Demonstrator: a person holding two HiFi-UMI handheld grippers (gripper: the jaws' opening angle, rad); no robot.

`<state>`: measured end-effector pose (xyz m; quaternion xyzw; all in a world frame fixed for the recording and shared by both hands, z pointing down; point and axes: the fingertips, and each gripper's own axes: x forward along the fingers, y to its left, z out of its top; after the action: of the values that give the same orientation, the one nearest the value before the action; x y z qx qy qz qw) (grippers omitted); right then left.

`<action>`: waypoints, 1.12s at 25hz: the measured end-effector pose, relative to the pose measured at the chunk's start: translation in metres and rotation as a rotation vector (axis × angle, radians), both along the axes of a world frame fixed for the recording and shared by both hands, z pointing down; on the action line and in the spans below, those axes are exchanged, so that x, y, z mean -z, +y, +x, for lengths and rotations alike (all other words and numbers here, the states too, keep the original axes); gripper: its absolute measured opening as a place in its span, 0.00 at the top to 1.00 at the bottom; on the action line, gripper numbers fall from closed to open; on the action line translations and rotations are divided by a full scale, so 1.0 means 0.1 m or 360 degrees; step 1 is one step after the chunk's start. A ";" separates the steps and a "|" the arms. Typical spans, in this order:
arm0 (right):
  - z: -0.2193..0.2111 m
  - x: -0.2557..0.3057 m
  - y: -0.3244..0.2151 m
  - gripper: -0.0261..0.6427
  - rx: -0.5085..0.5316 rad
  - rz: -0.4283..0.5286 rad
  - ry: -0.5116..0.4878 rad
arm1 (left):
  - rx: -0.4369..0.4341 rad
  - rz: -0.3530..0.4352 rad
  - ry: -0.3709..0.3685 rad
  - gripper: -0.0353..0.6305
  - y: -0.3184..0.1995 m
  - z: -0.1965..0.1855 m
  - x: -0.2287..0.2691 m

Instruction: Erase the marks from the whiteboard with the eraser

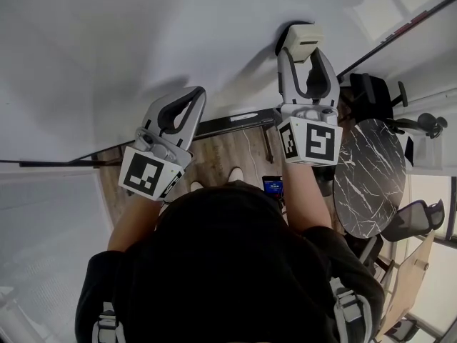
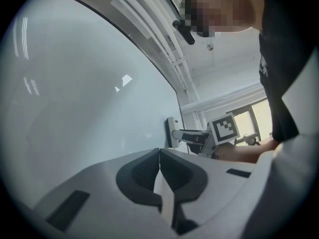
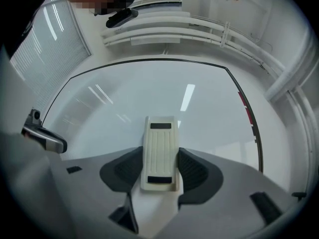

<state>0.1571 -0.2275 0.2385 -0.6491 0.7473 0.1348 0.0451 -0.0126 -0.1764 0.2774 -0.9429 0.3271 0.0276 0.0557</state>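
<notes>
The whiteboard (image 1: pixel 128 41) fills the upper head view, and I see no marks on its white surface. A cream eraser (image 1: pixel 305 40) is pressed flat against the board, and my right gripper (image 1: pixel 305 56) is shut on it. In the right gripper view the ribbed eraser (image 3: pixel 159 138) sits between the dark pads of the right gripper (image 3: pixel 159 156), against the whiteboard (image 3: pixel 149 88). My left gripper (image 1: pixel 198 93) hovers close to the board lower left of the eraser. It is shut and empty, its jaws meeting in the left gripper view (image 2: pixel 159 156). That view also shows the eraser (image 2: pixel 172 132) on the board.
The board's black-edged tray (image 1: pixel 235 123) runs below the grippers. A dark marble round table (image 1: pixel 371 174) and office chairs (image 1: pixel 418 216) stand at the right on a wooden floor (image 1: pixel 228 152). A phone (image 1: pixel 273 185) lies near the person's feet. Window blinds (image 3: pixel 45 54) are at the left.
</notes>
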 end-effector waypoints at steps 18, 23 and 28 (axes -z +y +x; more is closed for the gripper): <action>0.05 -0.02 0.20 0.63 -0.0005 -0.0066 -0.0004 | 0.0086 0.0020 0.0013 0.94 0.03 -0.21 0.05; -0.24 0.06 0.28 0.63 0.0060 -0.0025 0.0028 | 0.0089 0.0045 0.0035 0.94 0.01 -0.32 0.08; -0.57 0.11 0.36 0.63 0.0144 -0.0026 0.0062 | 0.0107 0.0073 0.0042 0.94 0.01 -0.43 0.20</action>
<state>0.1005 -0.1915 0.2280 -0.6121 0.7778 0.1391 0.0314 -0.0552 -0.1750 0.2576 -0.9295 0.3585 0.0457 0.0738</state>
